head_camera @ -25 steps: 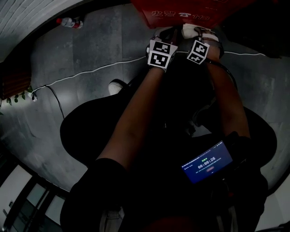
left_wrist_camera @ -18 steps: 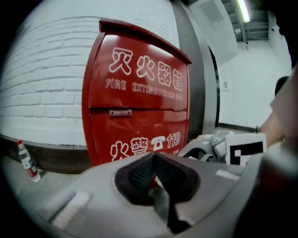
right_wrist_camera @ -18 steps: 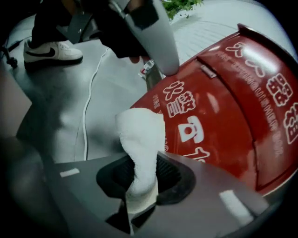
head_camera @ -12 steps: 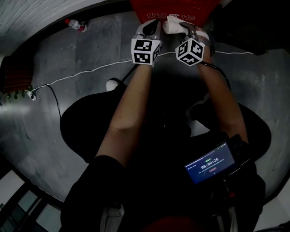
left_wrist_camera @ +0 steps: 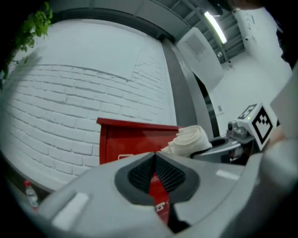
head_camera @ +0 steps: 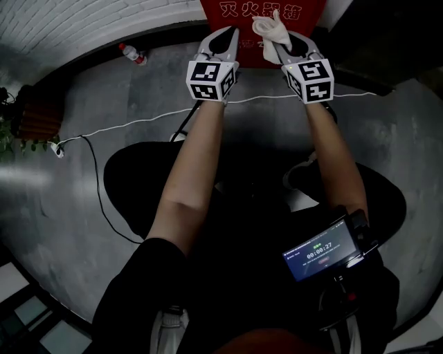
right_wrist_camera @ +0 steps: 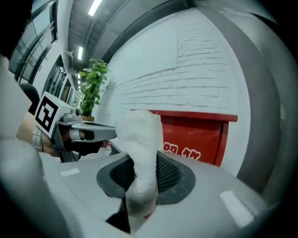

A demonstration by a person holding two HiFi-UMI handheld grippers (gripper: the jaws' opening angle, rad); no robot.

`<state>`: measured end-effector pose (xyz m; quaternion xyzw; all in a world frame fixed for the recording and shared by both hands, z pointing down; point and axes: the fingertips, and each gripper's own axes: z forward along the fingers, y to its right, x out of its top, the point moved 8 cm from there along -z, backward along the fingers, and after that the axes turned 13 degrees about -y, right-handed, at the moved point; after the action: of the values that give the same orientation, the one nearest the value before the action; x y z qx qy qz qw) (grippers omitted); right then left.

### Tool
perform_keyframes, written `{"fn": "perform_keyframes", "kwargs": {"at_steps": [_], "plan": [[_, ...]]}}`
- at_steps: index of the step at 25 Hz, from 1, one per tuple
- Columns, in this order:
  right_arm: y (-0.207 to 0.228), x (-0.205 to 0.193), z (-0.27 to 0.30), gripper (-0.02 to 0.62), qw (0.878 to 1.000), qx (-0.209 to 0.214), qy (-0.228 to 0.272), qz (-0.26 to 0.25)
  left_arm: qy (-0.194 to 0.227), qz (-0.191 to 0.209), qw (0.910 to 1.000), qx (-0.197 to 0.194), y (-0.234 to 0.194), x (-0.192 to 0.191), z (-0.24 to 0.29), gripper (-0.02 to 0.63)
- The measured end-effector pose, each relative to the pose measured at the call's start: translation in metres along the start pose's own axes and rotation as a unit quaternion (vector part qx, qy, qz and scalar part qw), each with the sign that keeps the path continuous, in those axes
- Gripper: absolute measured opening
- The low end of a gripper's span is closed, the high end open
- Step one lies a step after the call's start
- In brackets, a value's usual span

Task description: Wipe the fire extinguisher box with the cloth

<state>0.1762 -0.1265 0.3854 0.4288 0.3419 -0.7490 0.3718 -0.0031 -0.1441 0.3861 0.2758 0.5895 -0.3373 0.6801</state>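
Note:
The red fire extinguisher box (head_camera: 263,21) stands against the white brick wall at the top of the head view, also seen in the left gripper view (left_wrist_camera: 125,139) and the right gripper view (right_wrist_camera: 200,139). My right gripper (head_camera: 280,43) is shut on the white cloth (head_camera: 268,29), which sticks up between its jaws (right_wrist_camera: 139,153) a short way in front of the box. My left gripper (head_camera: 220,43) is beside it on the left, shut with nothing in it. The cloth (left_wrist_camera: 188,139) shows to its right.
A white cable (head_camera: 131,119) runs across the grey floor. A plastic bottle (head_camera: 131,52) lies by the wall at the left. A potted plant (right_wrist_camera: 91,90) stands left of the box. A device with a lit screen (head_camera: 320,250) hangs at the person's waist.
Both grippers have risen and moved forward toward the box, the right one carrying the cloth. More of the box's front now shows in the head view.

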Motion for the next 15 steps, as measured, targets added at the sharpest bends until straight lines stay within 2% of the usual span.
{"fn": "perform_keyframes", "kwargs": {"at_steps": [6,10,12,15], "plan": [[0.008,0.090,-0.051,0.103,0.997,0.046,0.066,0.002,0.035,0.036,0.9986,-0.016,-0.014,0.079,-0.031,-0.002],[0.006,0.123,-0.084,0.103,0.992,0.083,0.095,0.000,0.046,0.059,0.9969,-0.022,-0.007,0.123,-0.050,-0.002],[0.000,0.127,-0.098,0.103,0.991,0.089,0.101,0.002,0.044,0.054,0.9970,-0.036,0.004,0.131,-0.061,-0.002],[-0.013,0.123,-0.106,0.103,0.991,0.089,0.097,-0.013,0.028,0.018,0.9978,-0.057,0.017,0.122,-0.073,-0.002]]}}
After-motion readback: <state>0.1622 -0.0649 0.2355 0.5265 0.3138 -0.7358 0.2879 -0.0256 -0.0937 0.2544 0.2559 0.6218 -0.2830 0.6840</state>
